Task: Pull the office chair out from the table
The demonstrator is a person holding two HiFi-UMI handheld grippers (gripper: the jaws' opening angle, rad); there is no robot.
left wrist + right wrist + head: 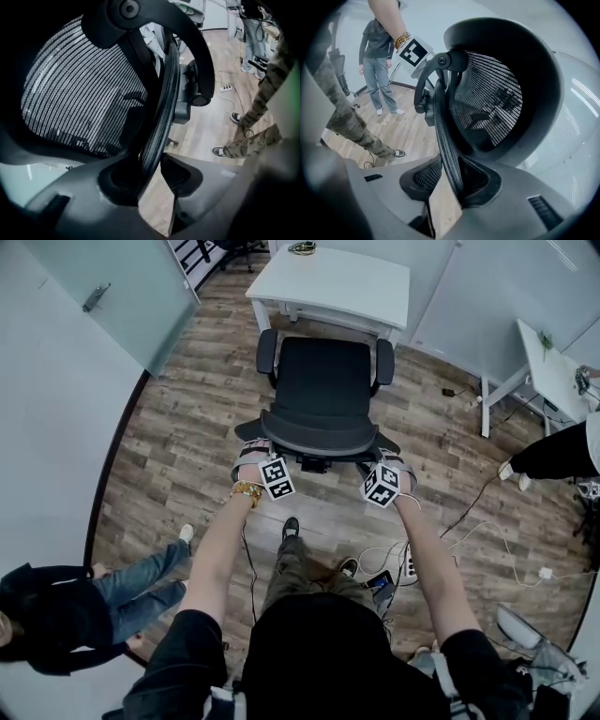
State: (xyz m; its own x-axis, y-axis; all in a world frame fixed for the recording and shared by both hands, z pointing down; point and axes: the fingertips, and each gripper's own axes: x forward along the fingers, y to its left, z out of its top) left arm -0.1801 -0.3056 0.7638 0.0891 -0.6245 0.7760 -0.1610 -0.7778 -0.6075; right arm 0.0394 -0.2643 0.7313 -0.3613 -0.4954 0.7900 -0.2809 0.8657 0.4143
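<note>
Both ends gripped: left gripper (255, 446) and right gripper (389, 458) each clamp the top rim of the office chair (323, 381) backrest. Chair's on the wood floor (187, 409), seat facing the white table (337, 282), near it.

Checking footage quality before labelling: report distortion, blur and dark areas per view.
Head view: fisheye curves the floor, light even, chair sharp. Left gripper view: dim, heavy black vignette, mesh crisp, foreground soft. Right gripper view: brighter, strong barrel bend, dark rim.
</note>
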